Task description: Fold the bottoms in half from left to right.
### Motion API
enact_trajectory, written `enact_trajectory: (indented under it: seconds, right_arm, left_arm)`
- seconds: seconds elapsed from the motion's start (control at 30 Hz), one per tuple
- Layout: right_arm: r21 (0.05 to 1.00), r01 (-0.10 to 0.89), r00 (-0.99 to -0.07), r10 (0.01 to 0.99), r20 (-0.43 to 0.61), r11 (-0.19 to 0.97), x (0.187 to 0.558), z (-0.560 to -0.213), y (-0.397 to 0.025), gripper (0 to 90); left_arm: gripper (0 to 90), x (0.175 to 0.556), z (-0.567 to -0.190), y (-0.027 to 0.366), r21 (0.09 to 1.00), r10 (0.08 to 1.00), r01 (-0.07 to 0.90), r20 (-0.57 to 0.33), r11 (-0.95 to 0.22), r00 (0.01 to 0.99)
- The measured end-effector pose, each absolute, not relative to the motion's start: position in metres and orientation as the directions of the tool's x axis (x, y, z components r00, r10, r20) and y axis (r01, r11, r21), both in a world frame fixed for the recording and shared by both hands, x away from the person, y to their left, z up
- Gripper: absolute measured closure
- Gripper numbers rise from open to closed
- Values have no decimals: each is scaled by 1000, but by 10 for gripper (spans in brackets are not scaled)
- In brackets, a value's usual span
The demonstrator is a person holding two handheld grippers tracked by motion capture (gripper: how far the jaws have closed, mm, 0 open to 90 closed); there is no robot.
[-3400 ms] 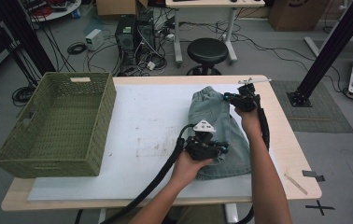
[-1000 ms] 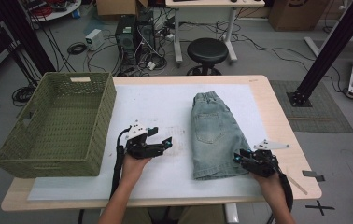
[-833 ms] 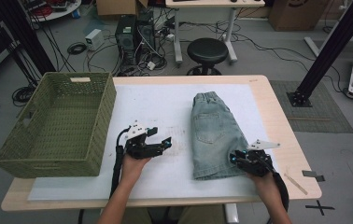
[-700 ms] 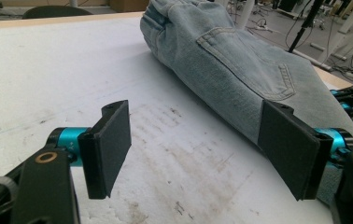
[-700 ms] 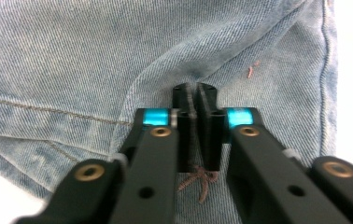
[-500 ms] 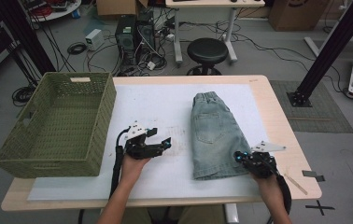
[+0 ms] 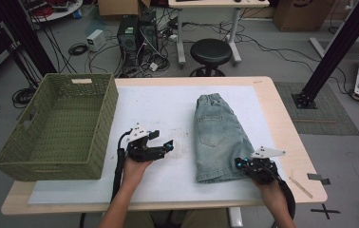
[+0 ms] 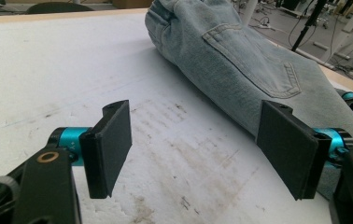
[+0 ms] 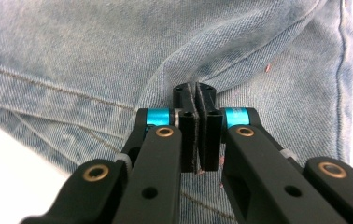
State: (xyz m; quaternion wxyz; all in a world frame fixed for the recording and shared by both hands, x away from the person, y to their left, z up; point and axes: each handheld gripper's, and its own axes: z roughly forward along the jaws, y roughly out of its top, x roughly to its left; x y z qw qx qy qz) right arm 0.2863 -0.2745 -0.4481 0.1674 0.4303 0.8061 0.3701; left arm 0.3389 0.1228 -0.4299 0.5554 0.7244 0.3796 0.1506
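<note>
The high view is looking forward and down over the whole table [image 7: 282, 137]. The left gripper view is skimming low across it, catching the denim shorts [image 8: 240, 60] nearby. The right gripper view is pressing close onto that same denim, which all three are sharing.

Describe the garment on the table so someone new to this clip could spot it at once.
Start at the white mat covering the wooden table, with a green basket at its left end. On the mat's right half lie the shorts, waistband away from the person, the right tool at the hem corner. They are the one faded blue denim thing there.
</note>
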Motion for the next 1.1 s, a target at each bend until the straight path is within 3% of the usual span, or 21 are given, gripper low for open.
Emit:
enact_trajectory:
  seconds: [0.43,0.73,0.77,0.83,1.1]
  right_arm:
    - [786,566,-450,892,42,249,263,-420,-331,900]
    - [728,604,-444,895,-29,323,264,-431,-324,895]
    - [743,589,-450,893,-25,318,264,-427,-323,870]
    - [778,555,-452,892,-16,295,266,-417,-321,700]
    - [854,452,-493,870,-1,257,310,-398,-284,375]
  left_arm:
    - [271,340,-429,129,921,726,382,-210,-79,655]
    - [271,340,-428,131,923,731,377,-202,-81,652]
    - [271,341,-428,132,923,733,376,-200,-81,650]
    - [271,341,-428,133,925,734,373,-200,-78,649]
    - [257,346,-425,140,923,737,376,-197,-83,647]
